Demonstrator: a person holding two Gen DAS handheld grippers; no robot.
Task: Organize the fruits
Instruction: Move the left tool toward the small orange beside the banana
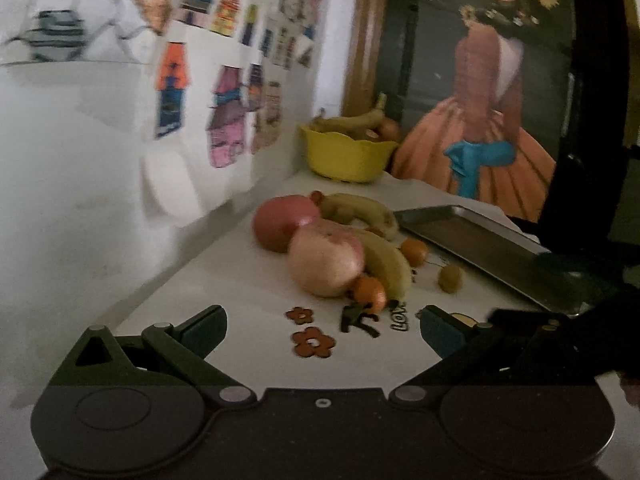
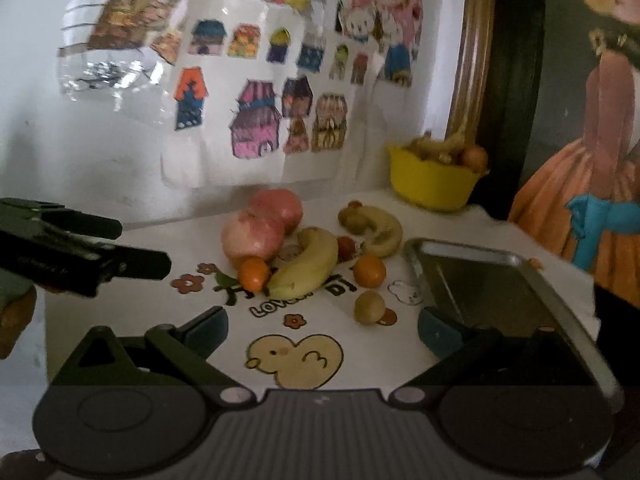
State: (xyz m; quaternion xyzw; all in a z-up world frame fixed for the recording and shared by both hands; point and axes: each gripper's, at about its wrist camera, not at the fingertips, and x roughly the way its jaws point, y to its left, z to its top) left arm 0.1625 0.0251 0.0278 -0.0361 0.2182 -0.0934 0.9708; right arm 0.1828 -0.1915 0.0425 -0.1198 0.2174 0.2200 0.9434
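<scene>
Left gripper (image 1: 322, 326) jaws apparently spread, right gripper (image 2: 322, 328) likewise

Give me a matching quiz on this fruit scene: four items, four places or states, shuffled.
Items:
1. yellow bowl
2. metal tray
3. left gripper
4. small green fruit

States:
A. open, holding nothing
B. lying on the cloth beside the tray
C. far corner, already holding fruit
D. no fruit visible in it

Pairs: 1-C, 2-D, 3-A, 4-B
</scene>
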